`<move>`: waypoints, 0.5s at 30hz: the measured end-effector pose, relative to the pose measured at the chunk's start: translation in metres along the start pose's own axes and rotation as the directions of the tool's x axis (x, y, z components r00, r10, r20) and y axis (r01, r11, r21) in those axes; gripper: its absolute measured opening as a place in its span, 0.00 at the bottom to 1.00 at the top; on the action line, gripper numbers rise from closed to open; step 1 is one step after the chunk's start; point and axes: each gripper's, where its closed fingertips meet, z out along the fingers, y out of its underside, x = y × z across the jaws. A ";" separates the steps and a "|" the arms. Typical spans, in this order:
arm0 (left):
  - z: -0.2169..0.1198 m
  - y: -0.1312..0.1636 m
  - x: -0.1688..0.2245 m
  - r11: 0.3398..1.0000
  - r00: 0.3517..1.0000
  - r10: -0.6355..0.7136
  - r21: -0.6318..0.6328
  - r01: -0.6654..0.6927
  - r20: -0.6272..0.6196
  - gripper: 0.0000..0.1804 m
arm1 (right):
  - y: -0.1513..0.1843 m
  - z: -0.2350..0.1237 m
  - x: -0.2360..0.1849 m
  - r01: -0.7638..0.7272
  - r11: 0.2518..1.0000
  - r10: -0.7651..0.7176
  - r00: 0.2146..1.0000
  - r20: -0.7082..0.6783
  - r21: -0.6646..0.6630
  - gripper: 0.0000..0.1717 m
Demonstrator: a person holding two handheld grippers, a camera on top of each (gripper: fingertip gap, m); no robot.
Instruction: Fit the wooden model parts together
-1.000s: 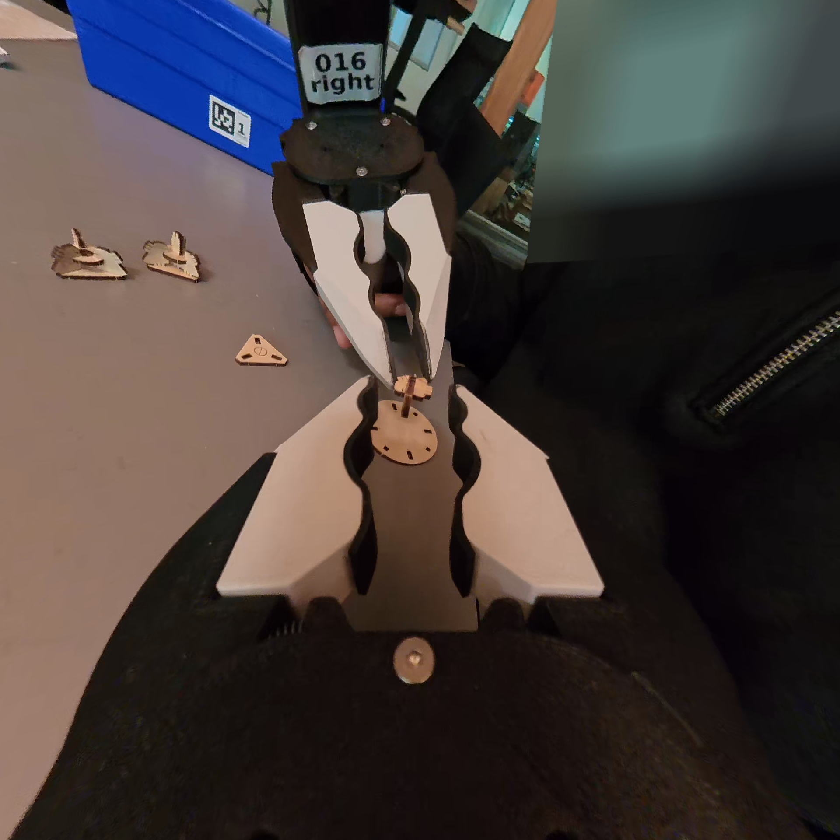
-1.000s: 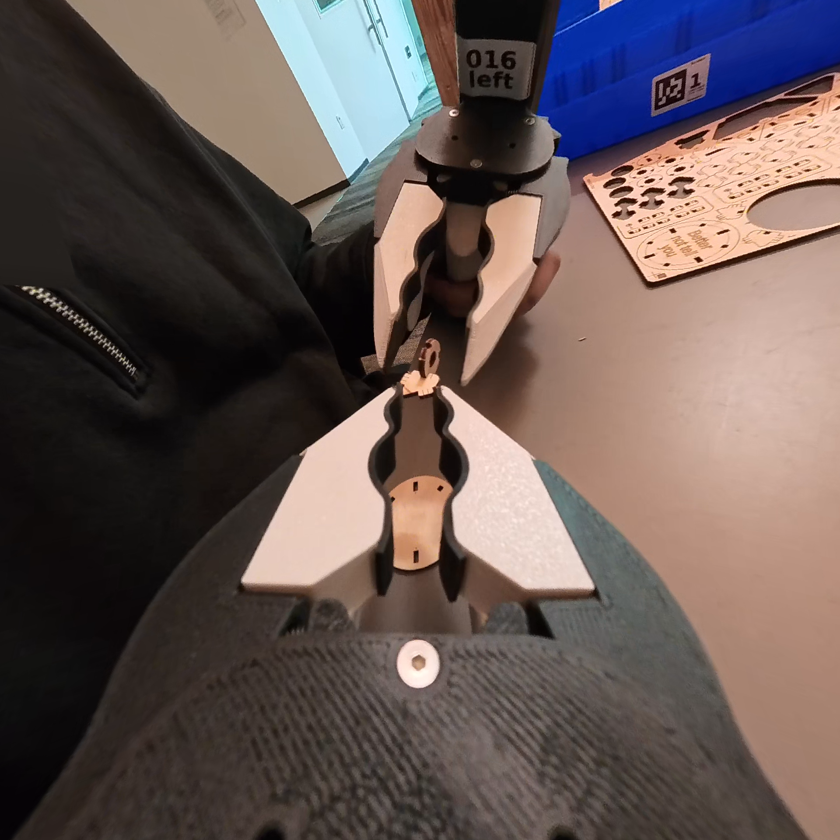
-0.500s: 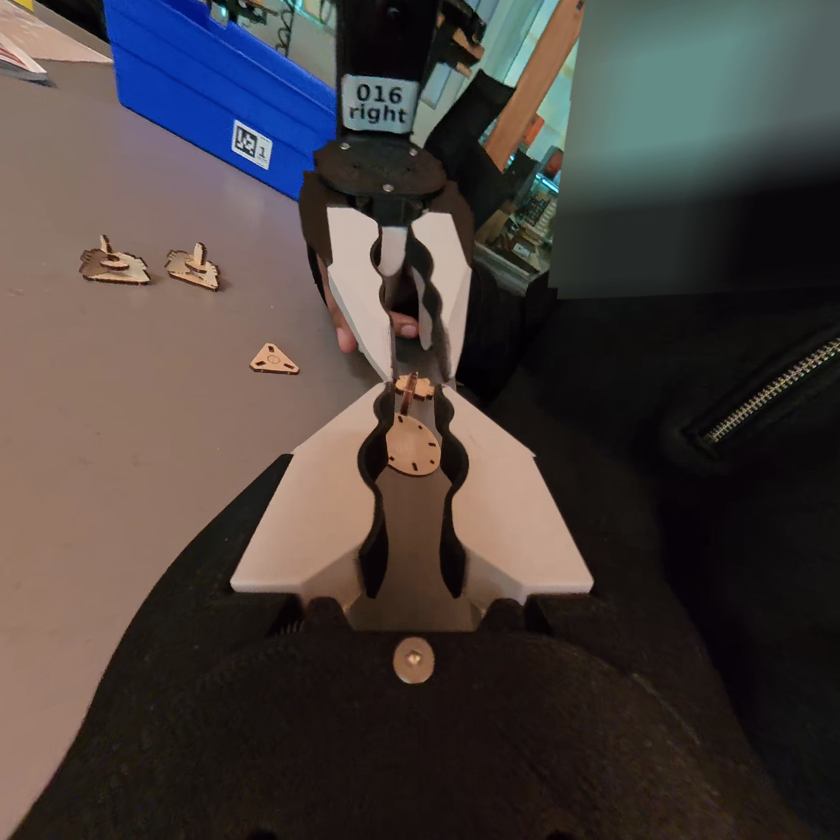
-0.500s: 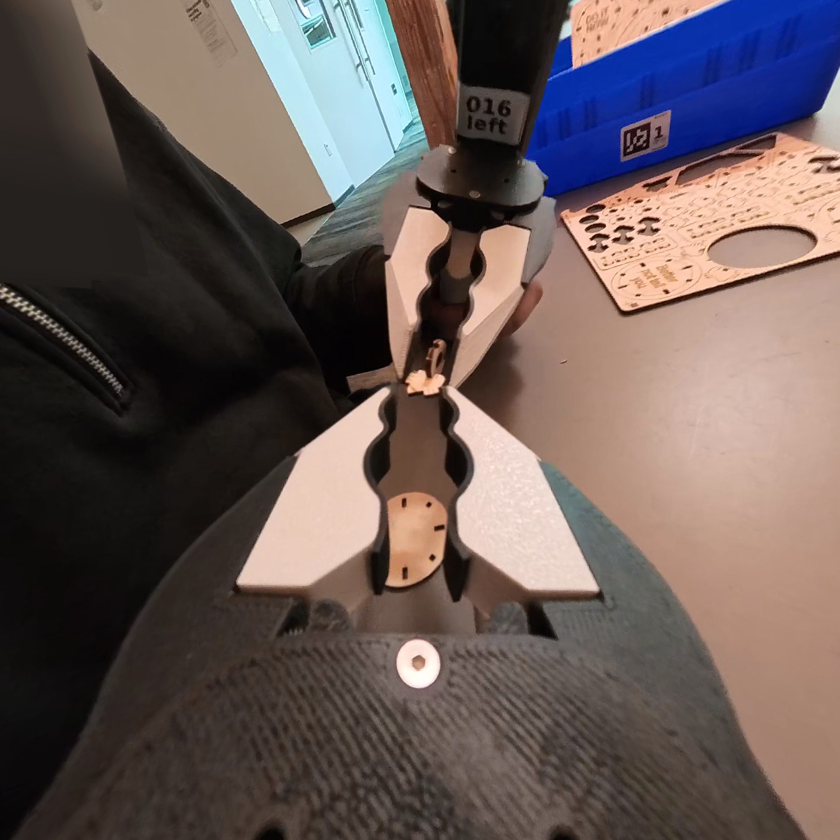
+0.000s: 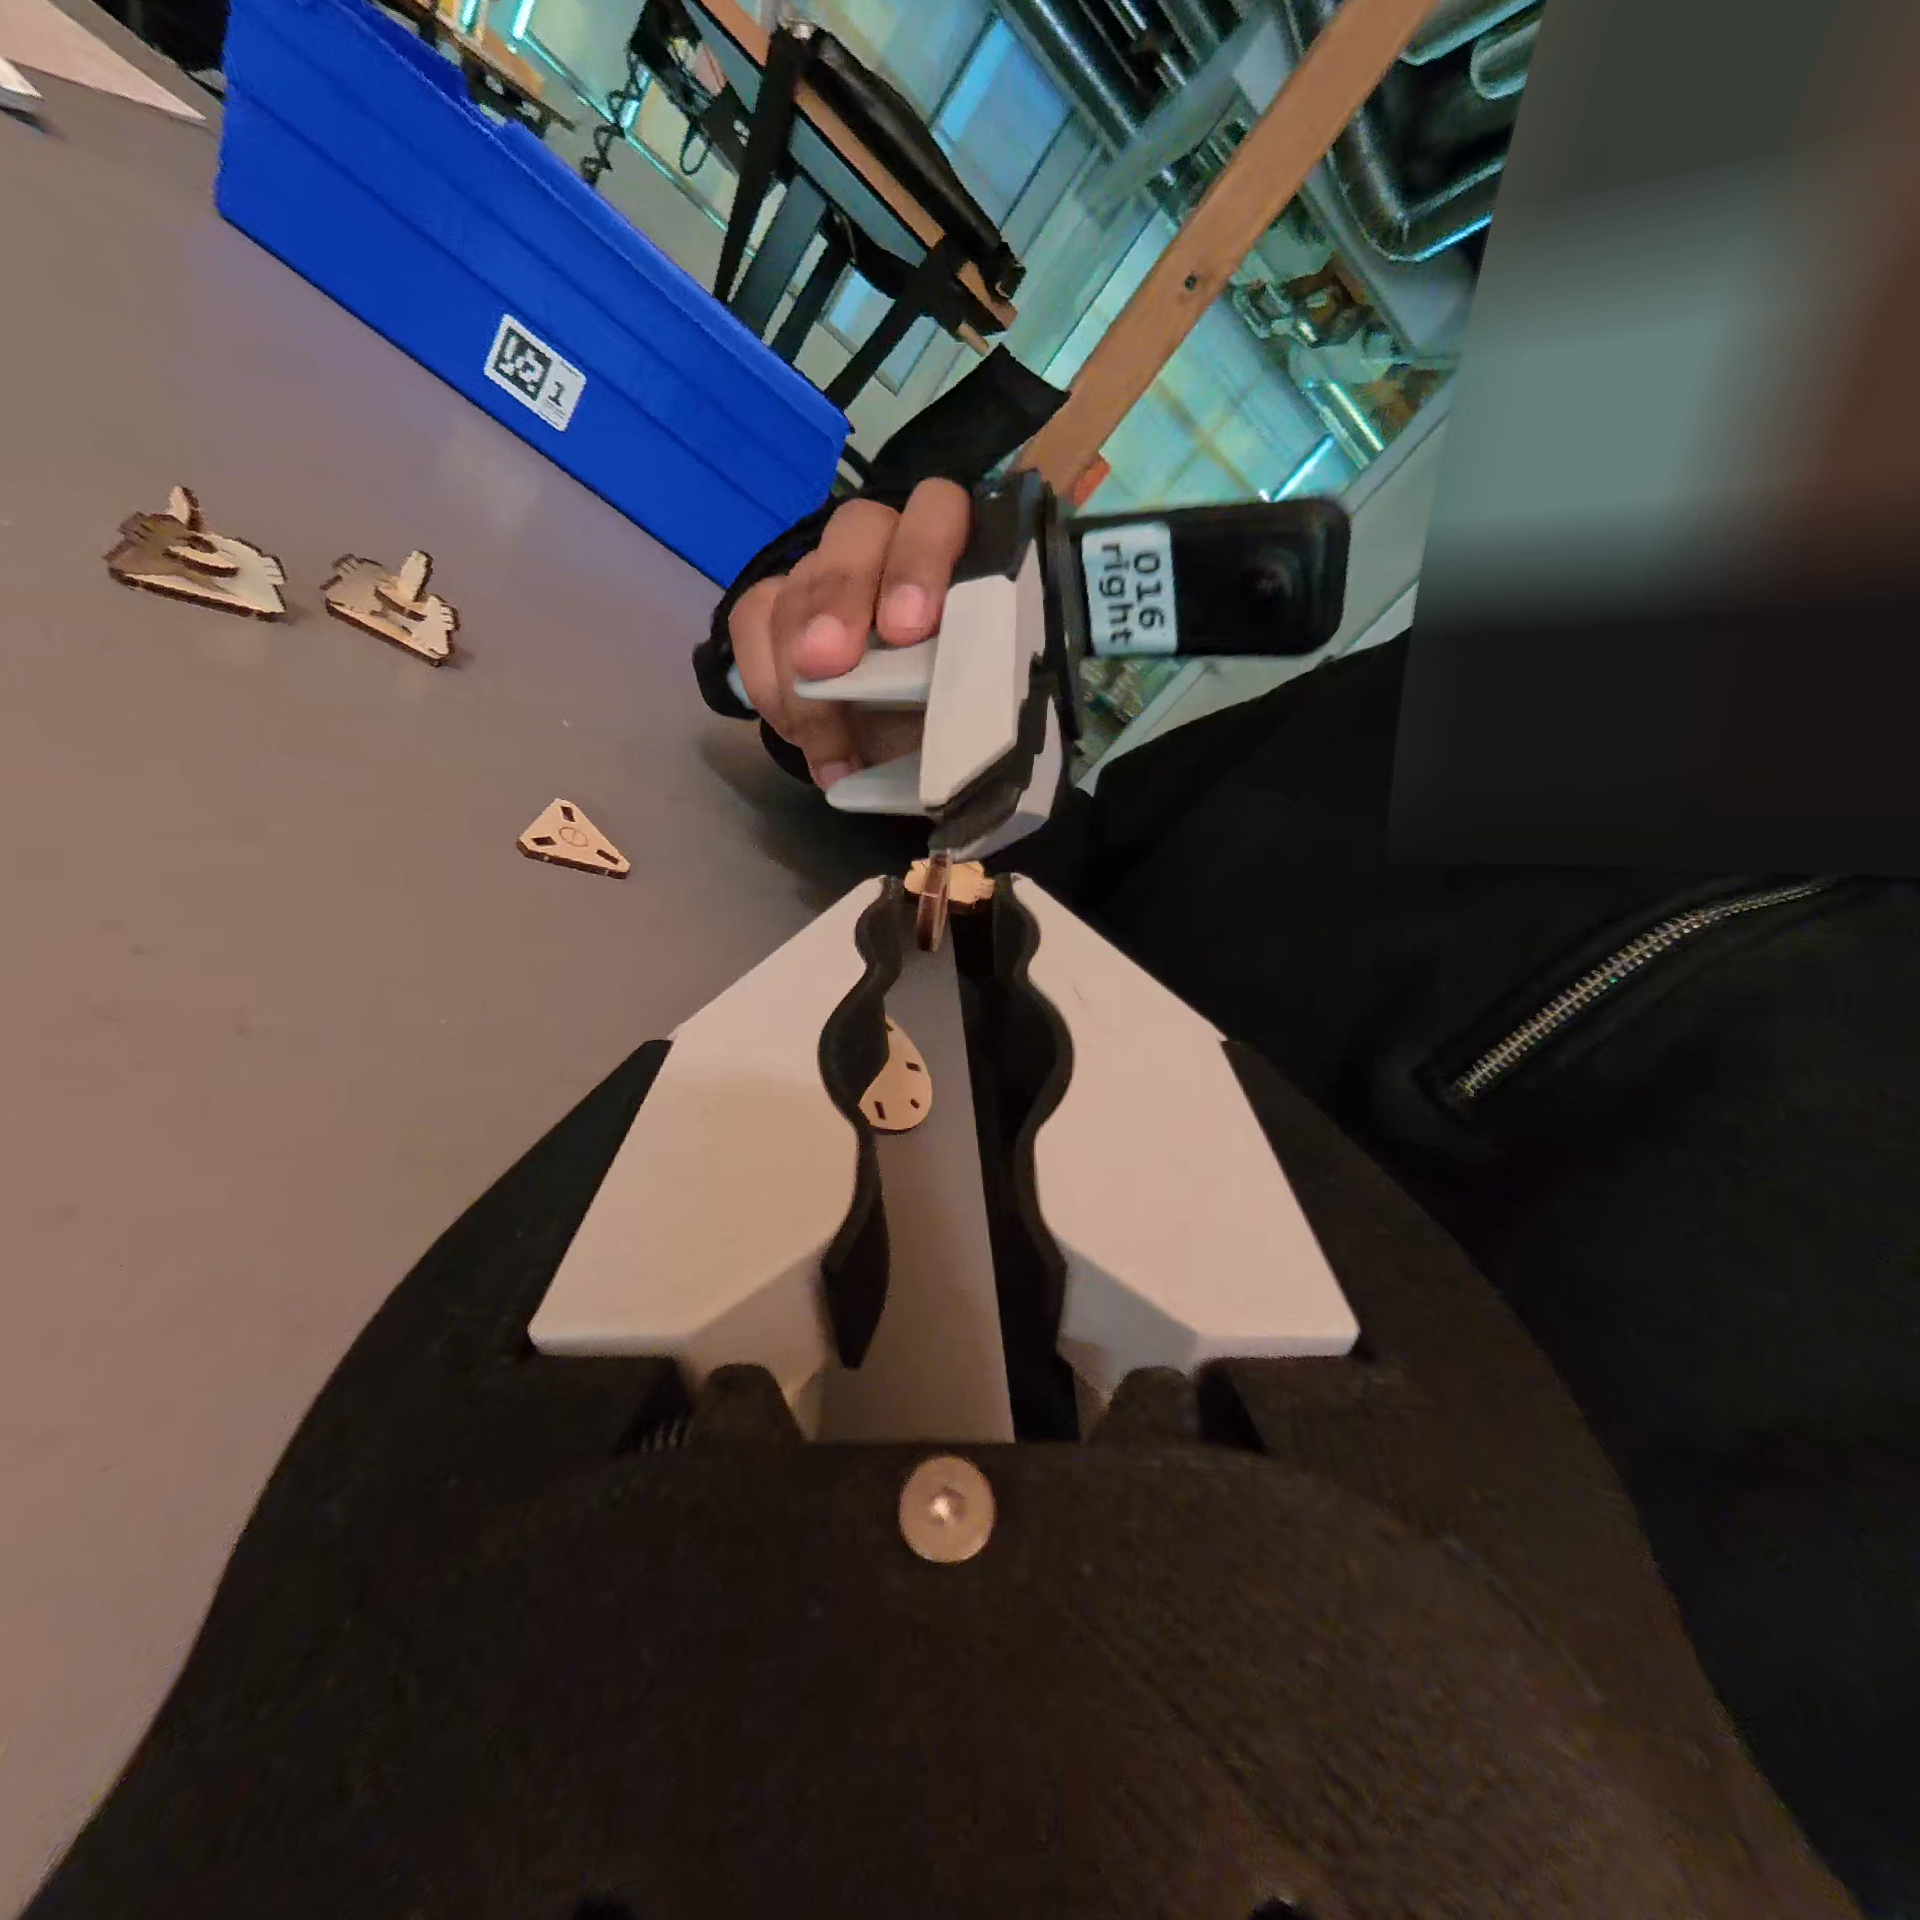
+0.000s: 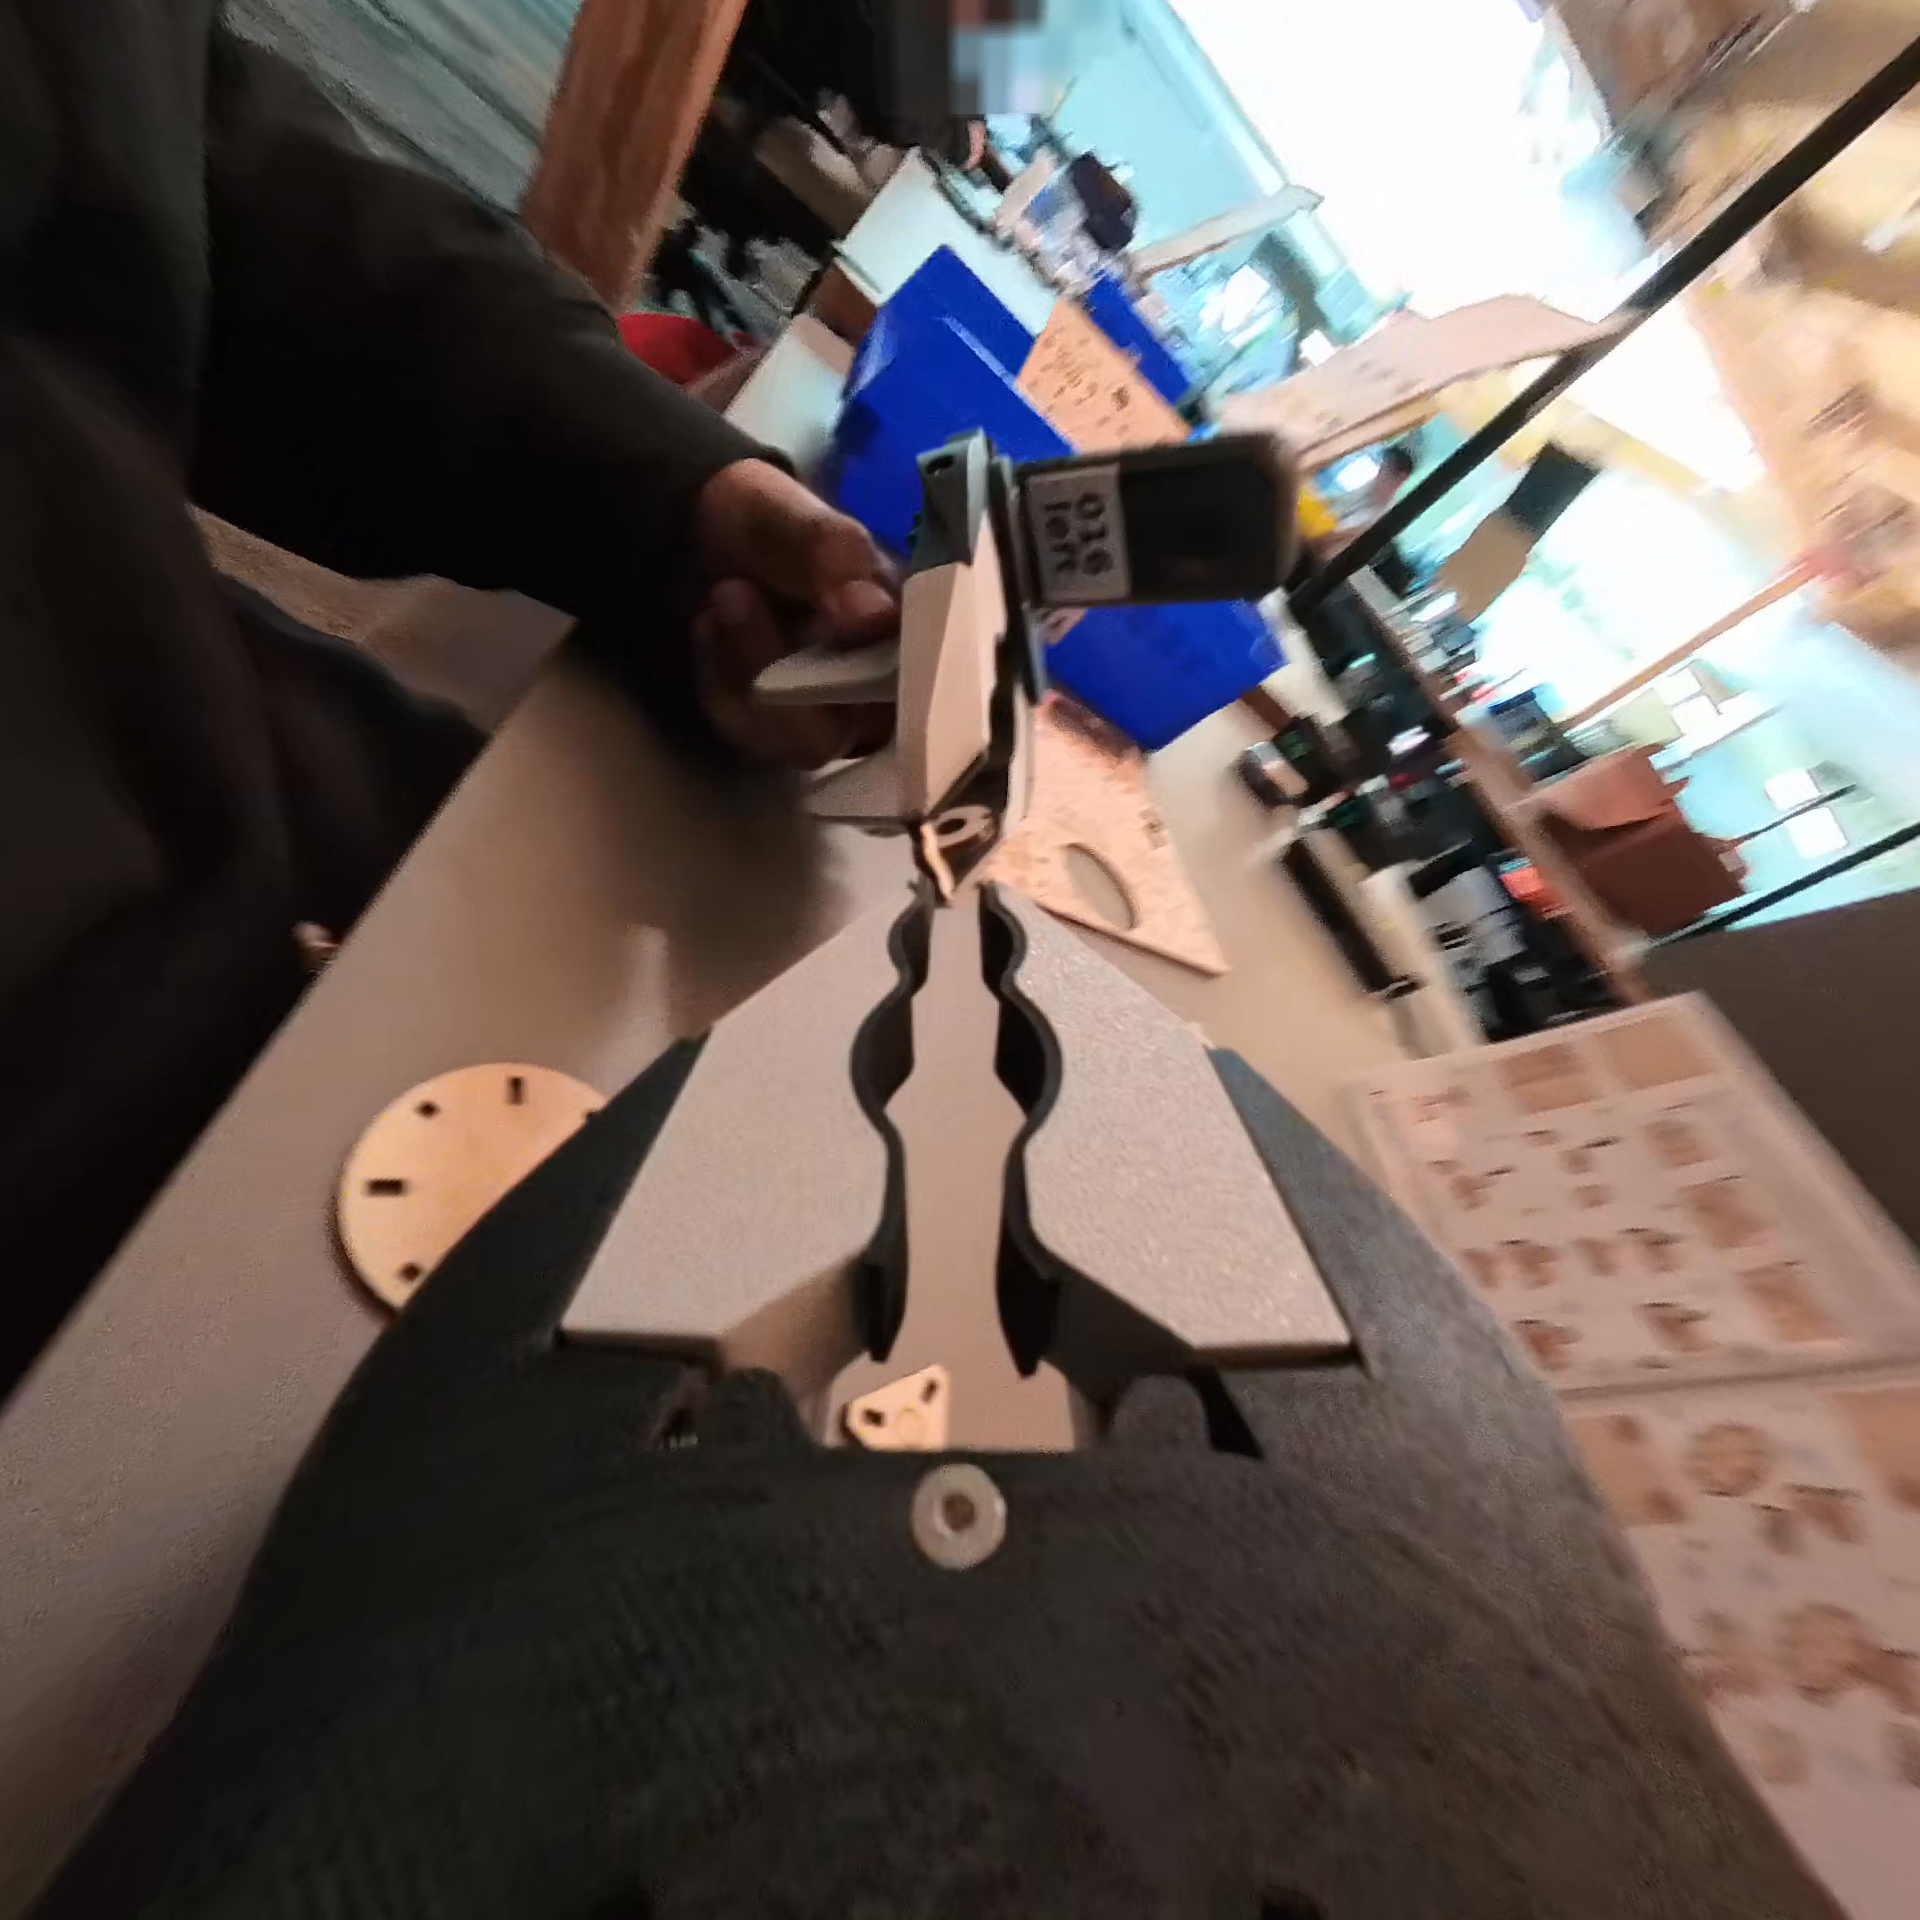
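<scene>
My left gripper (image 5: 945, 888) is shut on a small toothed wooden piece (image 5: 961, 883) that has a wooden ring (image 5: 930, 920) standing in it, seen edge-on. They are held above the table edge. The right wrist view, which is blurred, shows the left gripper (image 6: 961, 821) from the side with the ring (image 6: 956, 828) in its tips. My right gripper (image 6: 951, 902) is rolled about a quarter turn against the left. Its jaws stand narrowly apart, with the piece's edge (image 6: 938, 878) at their tips and a gap to one pad. It also shows in the left wrist view (image 5: 961, 831).
A slotted round disc (image 5: 896, 1091) and a triangular piece (image 5: 571, 836) lie on the grey table (image 5: 260, 935). Two small assembled parts (image 5: 192, 561) (image 5: 390, 608) stand far left. A blue bin (image 5: 499, 270) stands behind. Cut plywood sheets (image 6: 1101, 883) (image 6: 1621, 1195) lie to the right. The person's dark jacket (image 5: 1558, 1039) is close.
My left gripper closed on the small assembly that the right one held. My right gripper loosened, rolled about a quarter turn and narrowed again. Both views have tilted.
</scene>
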 end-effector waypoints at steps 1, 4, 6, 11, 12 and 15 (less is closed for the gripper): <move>0.000 0.000 0.001 1.000 1.000 -0.008 0.000 0.008 -0.008 0.09 | -0.003 -0.002 0.002 0.071 0.997 -0.069 0.996 -0.053 0.022 0.02; 0.001 0.000 0.003 1.000 0.999 -0.019 0.004 0.019 -0.029 0.09 | -0.007 -0.004 0.003 0.223 0.973 -0.213 0.966 -0.147 0.058 0.00; 0.001 0.000 0.002 1.000 0.999 -0.028 0.008 0.028 -0.031 0.09 | -0.004 0.000 -0.003 0.203 0.978 -0.198 0.974 -0.107 0.040 0.00; 0.001 0.000 0.003 0.999 0.998 -0.035 0.006 0.036 -0.043 0.09 | -0.005 -0.001 -0.005 0.182 0.982 -0.177 0.980 -0.092 0.052 0.02; 0.001 0.001 0.003 0.999 0.998 -0.037 0.005 0.037 -0.046 0.09 | -0.005 -0.001 -0.006 0.178 0.982 -0.173 0.981 -0.087 0.055 0.02; 0.001 0.000 0.004 0.999 0.997 -0.047 0.010 0.048 -0.058 0.09 | -0.006 0.000 -0.007 0.175 0.983 -0.169 0.982 -0.082 0.060 0.02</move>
